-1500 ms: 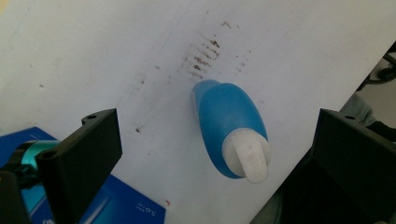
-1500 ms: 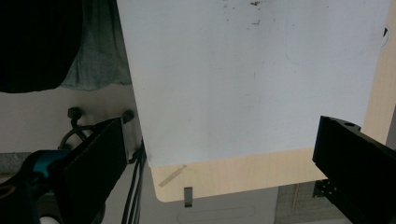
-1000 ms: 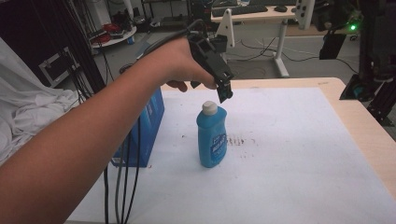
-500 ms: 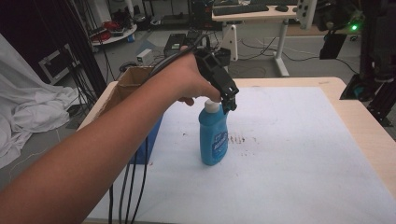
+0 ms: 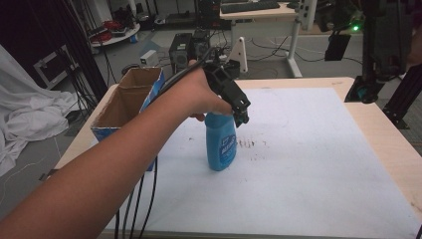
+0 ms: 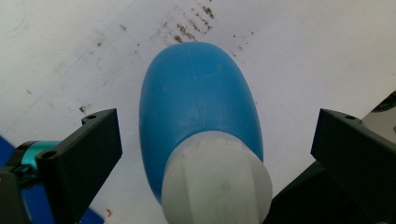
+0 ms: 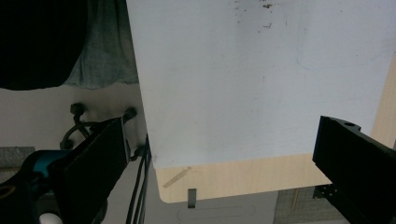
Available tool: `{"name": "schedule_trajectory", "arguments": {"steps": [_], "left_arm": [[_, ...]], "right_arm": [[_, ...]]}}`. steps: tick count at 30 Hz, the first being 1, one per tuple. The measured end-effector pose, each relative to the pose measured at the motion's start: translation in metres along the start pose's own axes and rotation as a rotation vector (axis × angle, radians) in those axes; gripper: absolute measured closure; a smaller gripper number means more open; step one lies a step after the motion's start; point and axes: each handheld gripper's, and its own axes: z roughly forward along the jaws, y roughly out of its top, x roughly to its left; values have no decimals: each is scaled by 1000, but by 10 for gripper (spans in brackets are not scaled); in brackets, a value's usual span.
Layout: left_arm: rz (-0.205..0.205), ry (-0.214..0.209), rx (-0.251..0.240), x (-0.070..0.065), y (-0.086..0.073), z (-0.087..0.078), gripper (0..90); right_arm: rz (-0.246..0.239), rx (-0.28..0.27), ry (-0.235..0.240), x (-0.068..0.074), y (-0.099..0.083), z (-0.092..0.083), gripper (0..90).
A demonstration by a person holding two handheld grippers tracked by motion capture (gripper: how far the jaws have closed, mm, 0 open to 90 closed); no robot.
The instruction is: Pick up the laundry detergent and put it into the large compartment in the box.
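Since the earlier frames the left gripper [image 5: 238,110] has come down from above the cap and now sits at the neck of the blue bottle [image 5: 221,142], hand [image 5: 191,94] covering the bottle top in the high view. Left gripper view: jaws spread wide, white cap [image 6: 217,182] between them, clear gaps on both sides — nothing gripped yet. Bottle stands upright on the white mat [image 5: 318,164], roughly mid-tabletop, nearer the left edge, close to the open cardboard box [image 5: 127,99] at that edge.

Right gripper [image 7: 219,163] — jaws also wide apart, empty, hanging over the mat's edge and a strip of bare wood.

Risks, as I judge them: the cap sits low in the left view, so closing now may catch just the smooth cap or tapered shoulder and slip. An off-centre close would push one jaw in first and tip the tall, narrow bottle — possibly toward the box. A grip this high would also let the bottle swing on lifting.
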Motion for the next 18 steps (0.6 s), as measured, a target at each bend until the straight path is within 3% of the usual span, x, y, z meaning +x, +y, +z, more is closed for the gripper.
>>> {"name": "schedule_trajectory", "arguments": {"steps": [18], "left_arm": [[24,23,9,-3,2,12,18]], "right_arm": [[3,16,11,0,3,6,22]]}}
